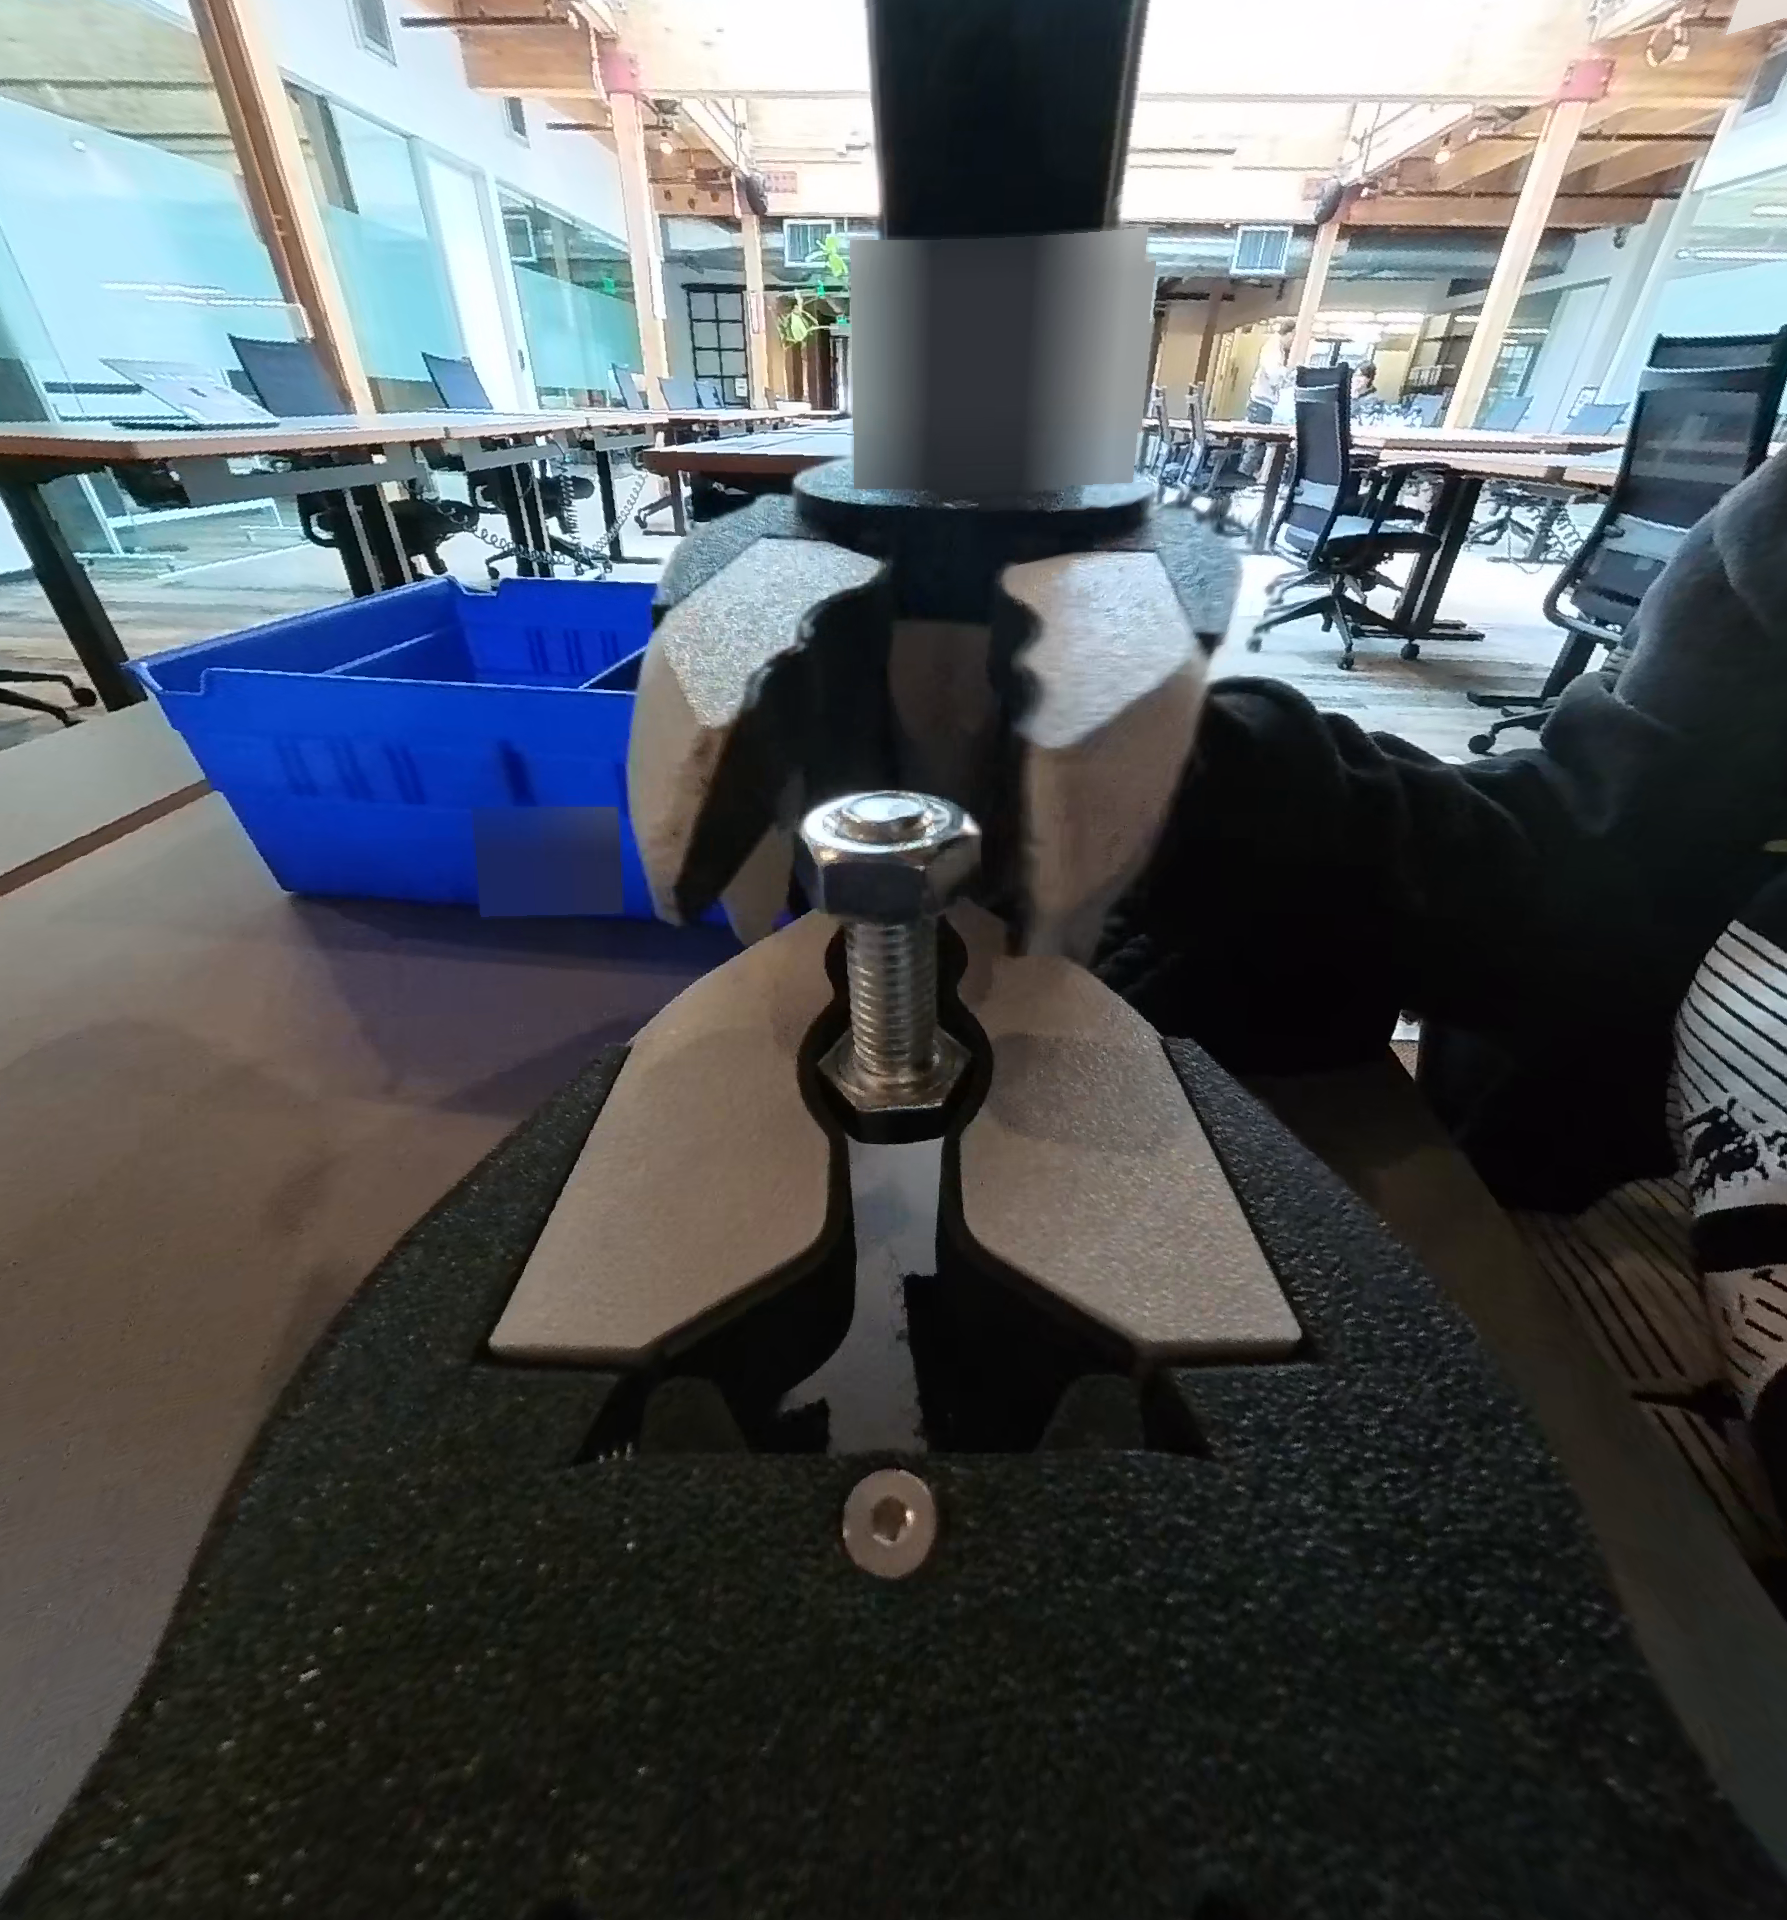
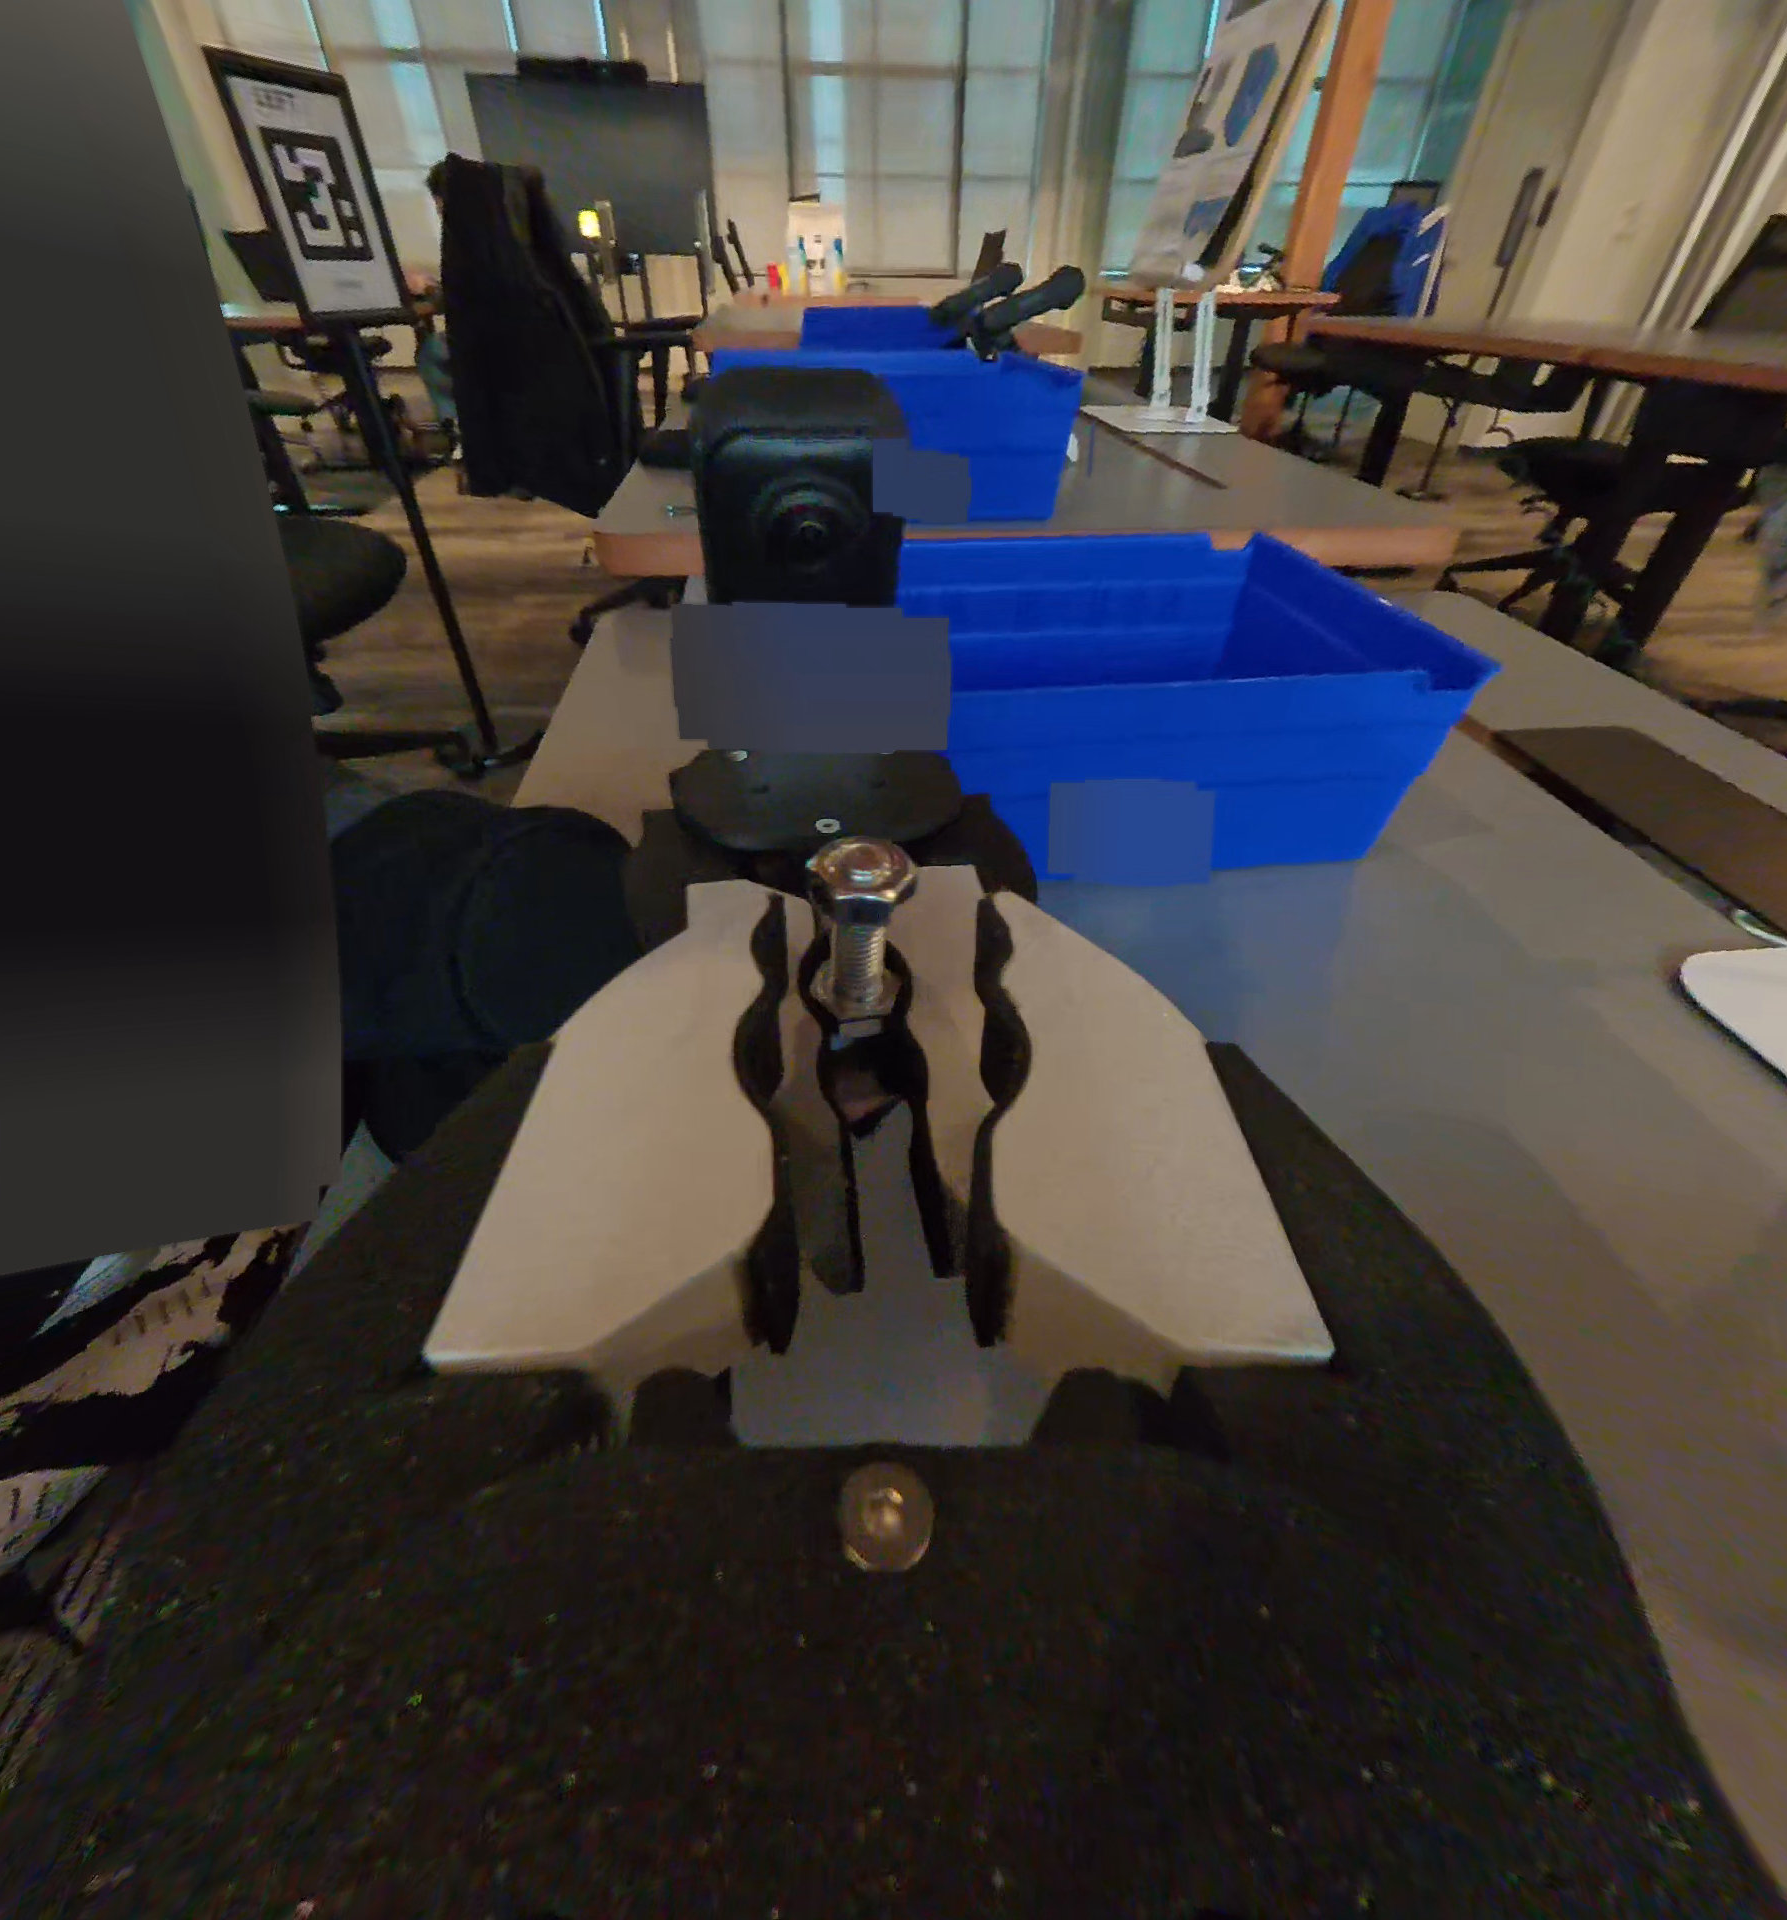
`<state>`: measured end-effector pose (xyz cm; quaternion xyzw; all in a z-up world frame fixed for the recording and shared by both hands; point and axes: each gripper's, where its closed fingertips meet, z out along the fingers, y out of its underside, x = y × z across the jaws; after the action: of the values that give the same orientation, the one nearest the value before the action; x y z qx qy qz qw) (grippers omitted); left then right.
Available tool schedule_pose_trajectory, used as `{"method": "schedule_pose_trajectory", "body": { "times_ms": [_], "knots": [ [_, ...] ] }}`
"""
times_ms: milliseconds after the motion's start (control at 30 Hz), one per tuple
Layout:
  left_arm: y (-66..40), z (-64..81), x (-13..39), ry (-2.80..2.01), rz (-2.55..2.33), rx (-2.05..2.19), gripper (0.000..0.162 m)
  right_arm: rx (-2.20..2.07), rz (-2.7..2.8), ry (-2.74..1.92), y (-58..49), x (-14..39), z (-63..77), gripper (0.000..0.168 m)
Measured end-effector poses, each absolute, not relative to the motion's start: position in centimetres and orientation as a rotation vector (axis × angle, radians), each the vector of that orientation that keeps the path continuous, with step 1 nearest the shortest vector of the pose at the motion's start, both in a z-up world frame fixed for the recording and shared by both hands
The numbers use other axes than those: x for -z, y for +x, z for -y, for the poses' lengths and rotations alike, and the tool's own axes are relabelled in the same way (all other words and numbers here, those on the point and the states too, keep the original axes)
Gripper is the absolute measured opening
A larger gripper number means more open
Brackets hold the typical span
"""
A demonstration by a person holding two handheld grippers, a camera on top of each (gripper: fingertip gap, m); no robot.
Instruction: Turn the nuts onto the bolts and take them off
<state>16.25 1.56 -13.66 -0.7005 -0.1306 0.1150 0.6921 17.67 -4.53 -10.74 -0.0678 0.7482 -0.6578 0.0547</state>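
A silver bolt [image 1: 887,997] stands upright with a hex nut [image 1: 889,862] at its top end. My left gripper [image 1: 889,1008] is shut on the bolt's lower hex end, which sits in the notch between its grey pads [image 1: 702,1174]. My right gripper [image 1: 868,914] faces it from the far side. Its fingers [image 1: 733,727] are spread to either side of the nut and do not touch it. In the right wrist view my right gripper [image 2: 845,935] is open, and its pads [image 2: 598,1143] stand wide of the bolt [image 2: 853,951] and nut [image 2: 861,868]. The left gripper [image 2: 858,1049] shows there holding the bolt.
A blue bin [image 1: 401,748] [image 2: 1232,707] stands on the grey table [image 1: 141,1143] just behind the grippers. A person's black-gloved hand [image 1: 1336,883] holds the right gripper. A white flat thing [image 2: 1782,1008] lies at the table's right edge. Office desks and chairs stand beyond. The grippers' ends are close to 6 cm from one another.
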Motion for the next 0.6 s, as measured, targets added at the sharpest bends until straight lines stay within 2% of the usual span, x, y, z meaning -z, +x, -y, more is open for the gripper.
{"method": "schedule_pose_trajectory", "body": {
  "times_ms": [100, 200, 267, 367, 467, 533, 600],
  "knots": [
    [16.2, -1.5, 13.5, -1.556, 0.294, -0.255, 0.013, 2.046, -2.284, -0.124, 15.9, 10.4, 3.2, 0.006],
    [16.2, -1.5, 13.5, -1.556, 0.294, -0.254, 0.013, 2.122, -2.131, -0.065, 15.4, 8.7, 1.8, 0.001],
    [16.2, -1.6, 13.6, -1.562, 0.294, -0.251, 0.013, 2.103, -2.131, -0.095, 16.0, 8.8, 2.4, 0.013],
    [16.2, -1.6, 13.6, -1.563, 0.292, -0.256, 0.012, 2.034, -2.184, -0.177, 17.6, 9.8, 4.0, 0.043],
    [16.2, -1.6, 13.7, -1.565, 0.293, -0.254, 0.012, 1.996, -2.242, -0.203, 18.1, 10.6, 4.9, 0.046],
    [16.2, -1.6, 13.6, -1.563, 0.295, -0.256, 0.013, 2.014, -2.274, -0.174, 17.1, 10.7, 4.4, 0.030],
    [16.1, -1.4, 13.4, -1.545, 0.302, -0.251, 0.013, 2.052, -2.225, -0.105, 16.1, 10.2, 3.3, 0.000]
  ]
}}
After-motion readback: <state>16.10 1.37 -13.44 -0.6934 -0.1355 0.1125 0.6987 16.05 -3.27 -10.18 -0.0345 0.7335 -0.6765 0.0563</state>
